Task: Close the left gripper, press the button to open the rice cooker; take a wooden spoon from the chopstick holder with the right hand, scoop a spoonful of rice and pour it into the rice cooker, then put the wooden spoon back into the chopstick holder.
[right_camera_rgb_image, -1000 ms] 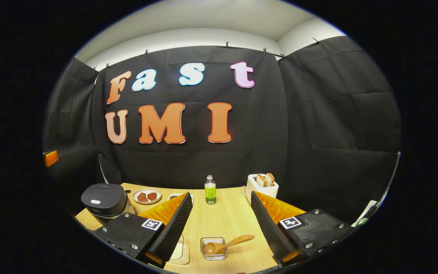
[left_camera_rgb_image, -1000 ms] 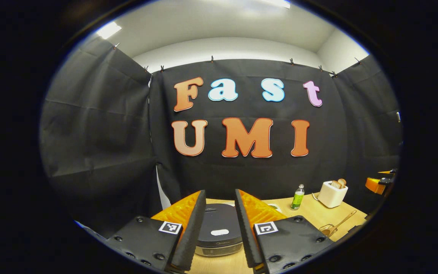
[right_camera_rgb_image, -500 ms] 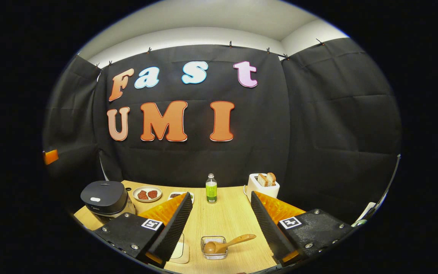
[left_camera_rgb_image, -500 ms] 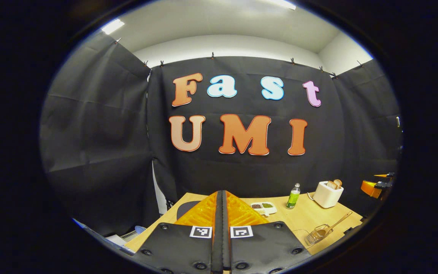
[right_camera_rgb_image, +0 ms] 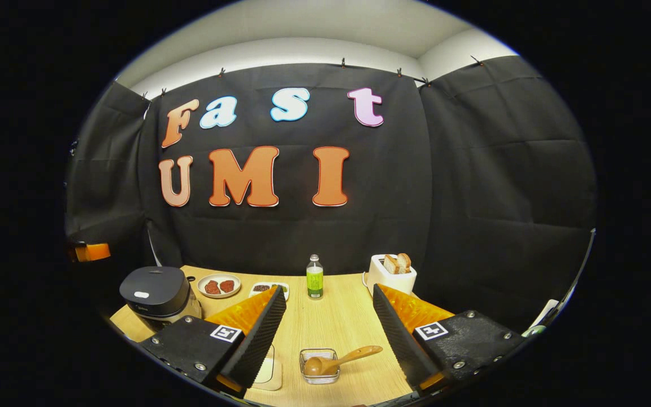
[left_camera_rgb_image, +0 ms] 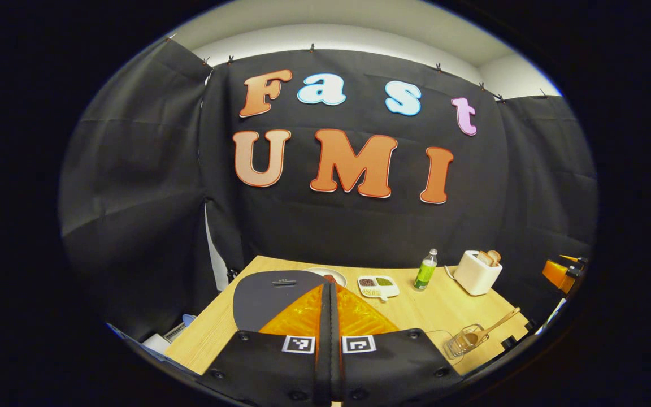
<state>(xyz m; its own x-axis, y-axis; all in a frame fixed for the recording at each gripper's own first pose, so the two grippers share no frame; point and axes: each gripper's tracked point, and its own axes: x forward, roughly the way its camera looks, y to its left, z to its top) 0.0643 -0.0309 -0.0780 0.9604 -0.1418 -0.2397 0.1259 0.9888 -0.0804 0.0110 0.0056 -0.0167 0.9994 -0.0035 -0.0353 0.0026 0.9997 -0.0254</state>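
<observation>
In my left gripper view, I am looking at the black rice cooker (left_camera_rgb_image: 272,294) sitting on the wooden table (left_camera_rgb_image: 433,314) with its lid down. My left gripper (left_camera_rgb_image: 329,305) is hanging over it with its two fingers pressed together, holding nothing. Going right, I am seeing a green bottle (left_camera_rgb_image: 425,270), a white toaster (left_camera_rgb_image: 476,272), then the wooden spoon (left_camera_rgb_image: 486,330) leaning in the chopstick holder (left_camera_rgb_image: 461,342).

In my right gripper view, the rice cooker (right_camera_rgb_image: 156,291) is sitting far left. My right gripper (right_camera_rgb_image: 329,316) is holding its fingers wide apart, empty, with the wooden spoon (right_camera_rgb_image: 337,362) lying in the holder (right_camera_rgb_image: 319,367) between them.
</observation>
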